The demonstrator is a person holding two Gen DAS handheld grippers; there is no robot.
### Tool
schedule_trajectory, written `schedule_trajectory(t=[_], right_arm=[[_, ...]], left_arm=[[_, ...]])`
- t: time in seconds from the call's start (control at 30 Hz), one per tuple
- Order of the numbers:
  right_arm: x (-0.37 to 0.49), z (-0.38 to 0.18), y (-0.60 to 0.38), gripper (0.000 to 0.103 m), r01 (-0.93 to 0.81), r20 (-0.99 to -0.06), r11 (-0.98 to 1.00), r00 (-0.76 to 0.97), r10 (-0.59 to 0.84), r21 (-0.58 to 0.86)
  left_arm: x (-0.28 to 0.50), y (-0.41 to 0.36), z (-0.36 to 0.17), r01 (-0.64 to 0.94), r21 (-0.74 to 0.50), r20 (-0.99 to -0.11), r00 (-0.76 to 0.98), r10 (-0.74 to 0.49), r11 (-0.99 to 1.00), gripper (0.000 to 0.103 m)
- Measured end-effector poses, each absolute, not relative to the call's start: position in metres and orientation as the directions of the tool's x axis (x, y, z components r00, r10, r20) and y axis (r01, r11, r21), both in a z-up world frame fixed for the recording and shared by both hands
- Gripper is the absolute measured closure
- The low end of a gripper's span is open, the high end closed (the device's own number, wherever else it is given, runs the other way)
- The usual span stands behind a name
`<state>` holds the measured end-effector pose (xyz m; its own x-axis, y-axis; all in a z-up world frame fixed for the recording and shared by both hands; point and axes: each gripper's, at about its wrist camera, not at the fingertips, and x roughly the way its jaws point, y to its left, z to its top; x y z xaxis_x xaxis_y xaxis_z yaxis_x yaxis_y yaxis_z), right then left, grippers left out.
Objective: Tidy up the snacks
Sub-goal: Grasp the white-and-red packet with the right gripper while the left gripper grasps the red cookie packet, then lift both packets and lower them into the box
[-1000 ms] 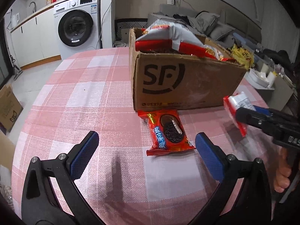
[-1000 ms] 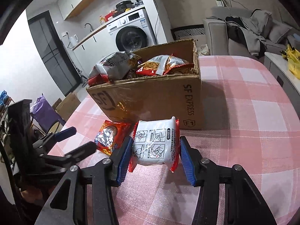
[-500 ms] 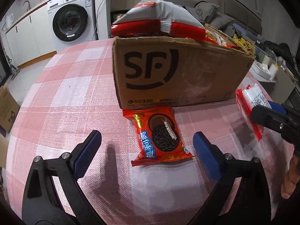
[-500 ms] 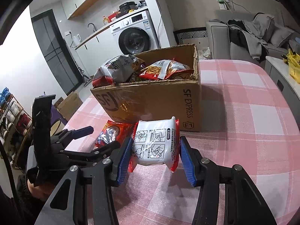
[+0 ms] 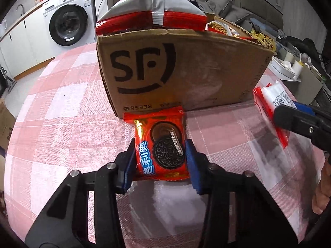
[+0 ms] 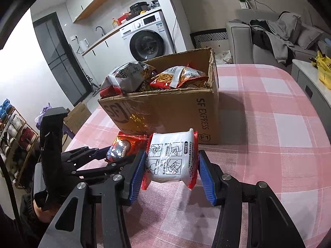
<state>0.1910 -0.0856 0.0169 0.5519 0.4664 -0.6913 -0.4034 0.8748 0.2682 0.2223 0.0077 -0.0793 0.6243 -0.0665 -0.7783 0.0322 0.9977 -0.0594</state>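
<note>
Left gripper (image 5: 161, 161) jaws clamp the cookie pack (image 5: 160, 144) and right gripper (image 6: 171, 173) jaws the white packet (image 6: 171, 159), both beside the box (image 5: 186, 70), ready for loading.

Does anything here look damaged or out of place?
Yes. The cardboard box has a torn, ragged top rim, most at its right corner, and it is overfilled: a silver and red snack bag bulges above the rim.

Both wrist views close, angled down; share cardboard box (image 5: 186, 72).
</note>
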Motion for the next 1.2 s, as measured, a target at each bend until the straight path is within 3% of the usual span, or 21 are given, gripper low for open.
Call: schedule_trajectory(t=[0.47,1.2], right_arm=[[0.188,0.021,-0.081,0.052,-0.420,-0.673,0.867,0.561,0.481,0.269],[0.164,0.059,-0.087,0.052,-0.446,-0.599,0.857,0.621,0.505,0.260]], left_arm=[[0.203,0.019,-0.057,0.047,-0.106,-0.738,0.665,-0.111,0.993,0.063],[0.153,0.040,0.059,0.060,-0.137,-0.582,0.803,-0.129,0.989,0.063]])
